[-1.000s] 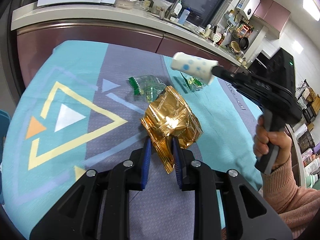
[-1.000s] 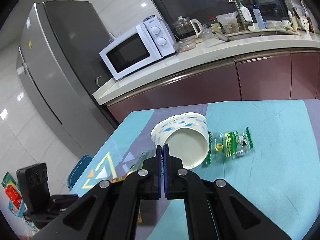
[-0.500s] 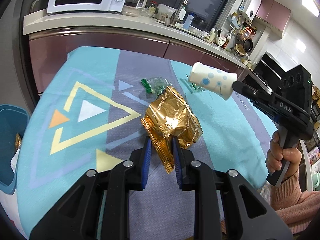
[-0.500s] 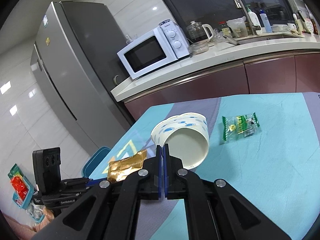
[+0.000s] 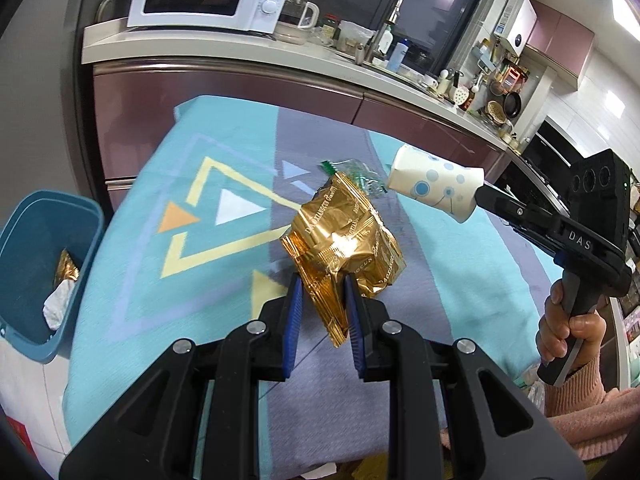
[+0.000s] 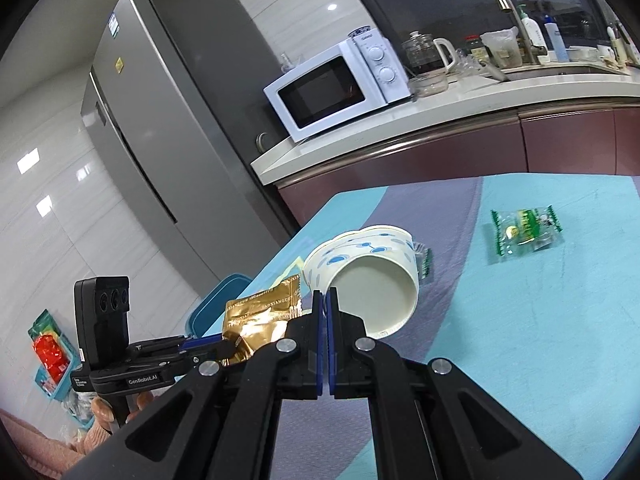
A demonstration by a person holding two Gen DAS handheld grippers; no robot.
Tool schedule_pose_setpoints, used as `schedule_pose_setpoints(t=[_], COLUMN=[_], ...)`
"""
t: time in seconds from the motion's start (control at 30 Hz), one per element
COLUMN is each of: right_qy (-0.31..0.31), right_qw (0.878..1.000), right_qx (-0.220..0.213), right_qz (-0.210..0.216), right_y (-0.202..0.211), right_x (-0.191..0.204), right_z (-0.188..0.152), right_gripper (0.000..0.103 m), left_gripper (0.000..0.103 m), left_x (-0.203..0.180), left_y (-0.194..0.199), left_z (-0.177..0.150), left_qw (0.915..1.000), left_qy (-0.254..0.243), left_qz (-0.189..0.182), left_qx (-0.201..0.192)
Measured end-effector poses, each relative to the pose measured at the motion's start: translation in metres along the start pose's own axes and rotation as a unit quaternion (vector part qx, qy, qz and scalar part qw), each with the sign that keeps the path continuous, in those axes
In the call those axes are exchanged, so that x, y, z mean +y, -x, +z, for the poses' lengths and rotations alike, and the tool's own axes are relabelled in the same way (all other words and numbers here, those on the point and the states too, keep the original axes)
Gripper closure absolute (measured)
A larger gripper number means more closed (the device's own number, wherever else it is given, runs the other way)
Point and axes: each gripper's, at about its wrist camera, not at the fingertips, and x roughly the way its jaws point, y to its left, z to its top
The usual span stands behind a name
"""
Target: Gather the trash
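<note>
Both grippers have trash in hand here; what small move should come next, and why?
Probably carry the left gripper over the blue bin at the table's left edge. It is shut on the gold wrapper, held above the tablecloth, and the bin is open with trash already inside. The right gripper, pinching the paper cup, can follow.

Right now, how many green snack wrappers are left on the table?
2: one green wrapper lies flat on the teal cloth; the other green wrapper sits behind the held paper cup, mostly hidden. More may be hidden.
</note>
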Motion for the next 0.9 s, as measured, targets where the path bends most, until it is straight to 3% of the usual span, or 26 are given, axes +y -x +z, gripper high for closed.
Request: schedule_pose_setpoints(t=[0.9], right_qy=[0.027], right_qw=[0.998], right_qx=[0.035], right_qz=[0.049], right_y=[-0.04], right_x=[0.043], right_z=[-0.004], right_gripper=[0.102], left_gripper=[0.081], left_x=[0.032], left_y=[0.038], left_z=[-0.014], left_qw=[0.9982], left_qy=[0.024], left_qz=[0.051], left_qx=[-0.022])
